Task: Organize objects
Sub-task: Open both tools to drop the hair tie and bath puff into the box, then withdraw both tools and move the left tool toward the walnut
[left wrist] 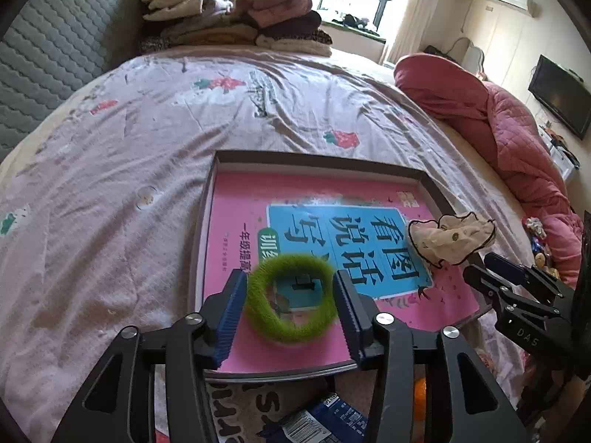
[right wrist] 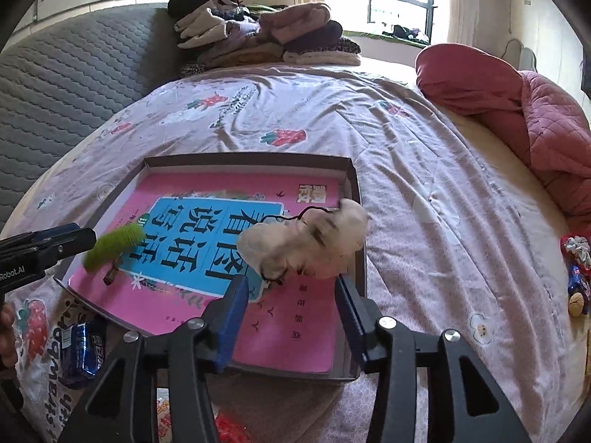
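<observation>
Our left gripper [left wrist: 290, 304] and right gripper [right wrist: 291, 308] stand open, the green scrunchie [left wrist: 291, 299] and cream scrunchie [right wrist: 306, 240] released over the tray [left wrist: 317, 162]; several items beside it remain unsorted.

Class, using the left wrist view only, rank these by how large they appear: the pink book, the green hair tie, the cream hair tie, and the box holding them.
1. Box
2. Pink book
3. Green hair tie and cream hair tie: alike; the green one sits nearer the camera, so unranked.
</observation>
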`<state>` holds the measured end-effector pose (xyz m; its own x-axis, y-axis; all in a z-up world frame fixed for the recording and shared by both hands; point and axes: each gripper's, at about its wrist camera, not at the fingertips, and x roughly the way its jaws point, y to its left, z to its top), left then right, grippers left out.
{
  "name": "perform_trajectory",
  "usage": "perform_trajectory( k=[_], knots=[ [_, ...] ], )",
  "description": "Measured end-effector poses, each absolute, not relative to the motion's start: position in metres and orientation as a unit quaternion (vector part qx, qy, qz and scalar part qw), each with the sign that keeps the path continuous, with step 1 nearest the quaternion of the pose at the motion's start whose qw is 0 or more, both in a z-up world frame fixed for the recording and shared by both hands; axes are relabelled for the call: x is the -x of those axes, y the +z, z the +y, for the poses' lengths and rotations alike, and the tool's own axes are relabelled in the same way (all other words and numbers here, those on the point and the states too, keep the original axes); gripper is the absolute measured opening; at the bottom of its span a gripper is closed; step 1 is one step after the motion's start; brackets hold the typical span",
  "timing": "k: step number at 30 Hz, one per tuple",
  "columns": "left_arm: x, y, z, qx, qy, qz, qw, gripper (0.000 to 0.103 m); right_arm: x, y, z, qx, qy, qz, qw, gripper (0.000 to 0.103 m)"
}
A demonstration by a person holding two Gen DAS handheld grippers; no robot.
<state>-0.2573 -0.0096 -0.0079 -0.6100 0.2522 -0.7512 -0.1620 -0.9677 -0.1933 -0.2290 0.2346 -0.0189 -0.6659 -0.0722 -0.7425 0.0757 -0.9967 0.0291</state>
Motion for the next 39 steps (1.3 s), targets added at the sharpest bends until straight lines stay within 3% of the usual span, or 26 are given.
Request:
perform_trajectory(
  k=[11, 23, 26, 32, 36, 39],
  knots=[
    [0.243, 0.009, -0.020, 0.403, 0.906, -0.061, 0.114, 0.061, 0.216, 0.004, 0.229, -0.360, -0.932, 0.020, 0.037, 0.049],
    [0.208, 0.031, -0.023, 0.372, 0.919, -0.059, 0.114, 0.062, 0.174, 0.032, 0.221, -0.321, -0.945, 0.019, 0.063, 0.050],
    [0.197, 0.036, -0.026, 0.363, 0.922, -0.061, 0.116, 0.062, 0.163, 0.038, 0.219, -0.314, -0.946, 0.005, 0.076, 0.055],
    [0.176, 0.042, -0.030, 0.355, 0.926, -0.070, 0.110, 0.062, 0.145, 0.044, 0.215, -0.301, -0.951, 0.004, 0.077, 0.057],
    [0.155, 0.042, -0.027, 0.346, 0.928, -0.070, 0.116, 0.071, 0.136, 0.044, 0.214, -0.299, -0.951, -0.007, 0.082, 0.059],
    [0.140, 0.041, -0.020, 0.343, 0.930, -0.058, 0.117, 0.071, 0.127, 0.042, 0.211, -0.297, -0.951, -0.009, 0.087, 0.063]
  ],
)
